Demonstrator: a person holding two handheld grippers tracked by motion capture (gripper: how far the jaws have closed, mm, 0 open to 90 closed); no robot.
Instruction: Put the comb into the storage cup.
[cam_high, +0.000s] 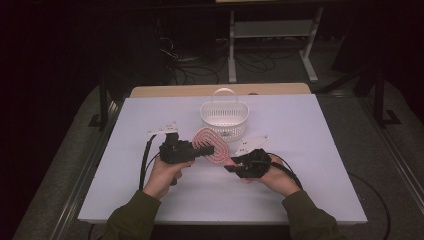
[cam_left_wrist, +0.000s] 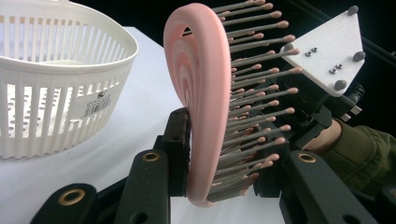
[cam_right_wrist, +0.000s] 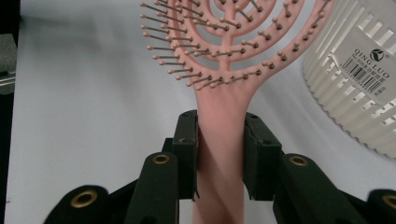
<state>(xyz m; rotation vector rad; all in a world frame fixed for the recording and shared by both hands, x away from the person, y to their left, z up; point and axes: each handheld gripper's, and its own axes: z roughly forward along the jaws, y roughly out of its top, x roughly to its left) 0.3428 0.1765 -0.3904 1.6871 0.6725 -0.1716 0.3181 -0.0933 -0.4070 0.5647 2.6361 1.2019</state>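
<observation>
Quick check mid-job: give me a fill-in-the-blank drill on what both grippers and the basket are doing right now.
1. Both grippers are clamped on one pink ____.
2. The right gripper grips the brush by its ____.
3. The left gripper pinches the brush's ____, bristles toward one jaw.
4. The white basket sits ____ the brush, farther from the person.

Missing: hairbrush; handle; head; behind

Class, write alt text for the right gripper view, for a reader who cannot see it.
Two black jaws of the right gripper clamp the handle of a pink hairbrush, whose bristled head rises above them. A white slotted basket stands at the right on a white table.
</observation>
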